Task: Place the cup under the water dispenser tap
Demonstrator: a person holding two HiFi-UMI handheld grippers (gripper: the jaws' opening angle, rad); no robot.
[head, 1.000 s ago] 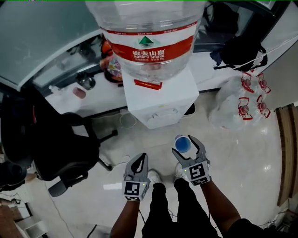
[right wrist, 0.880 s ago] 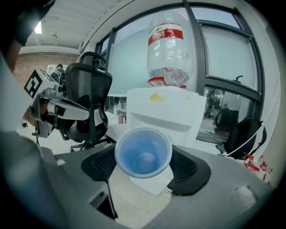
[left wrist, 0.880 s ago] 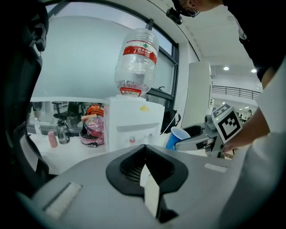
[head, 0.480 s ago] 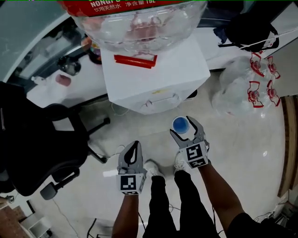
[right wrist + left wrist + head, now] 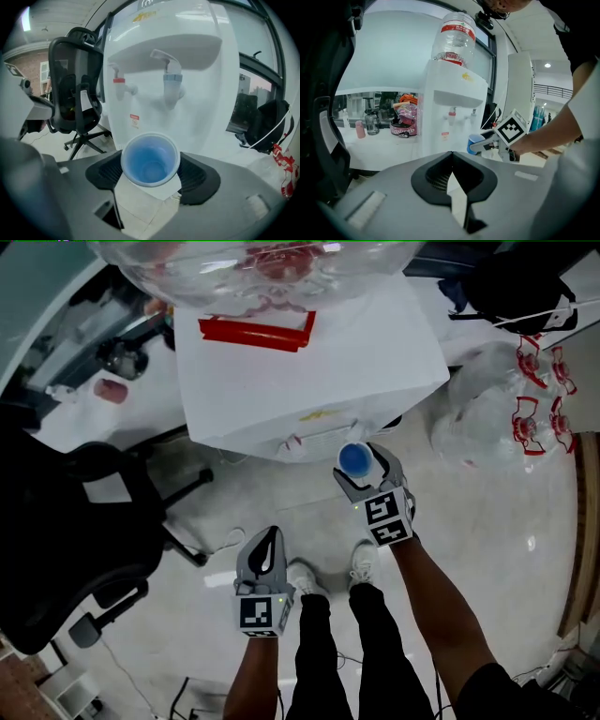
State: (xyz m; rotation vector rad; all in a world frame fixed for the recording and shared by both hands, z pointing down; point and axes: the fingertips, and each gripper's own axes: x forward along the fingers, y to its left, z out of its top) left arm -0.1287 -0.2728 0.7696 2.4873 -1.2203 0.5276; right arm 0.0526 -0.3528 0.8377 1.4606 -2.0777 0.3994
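A blue cup (image 5: 353,458) stands upright between the jaws of my right gripper (image 5: 364,468), which is shut on it. In the right gripper view the cup (image 5: 150,158) sits open side up, just in front of the white water dispenser (image 5: 197,93) and below its red tap (image 5: 119,86) and blue tap (image 5: 172,84). From the head view the cup is at the front edge of the dispenser (image 5: 309,371). My left gripper (image 5: 265,545) hangs lower and to the left, shut and empty. The left gripper view shows the cup (image 5: 474,142) near the dispenser (image 5: 450,117).
A large water bottle (image 5: 262,259) tops the dispenser. A black office chair (image 5: 84,521) stands to the left, plastic bags (image 5: 506,399) lie to the right, and a black backpack (image 5: 511,287) rests behind them. The person's legs (image 5: 328,634) stand on the pale floor.
My right gripper has carried the cup forward to the dispenser's front. The dispenser fills more of the head view. The left gripper stays back by the feet.
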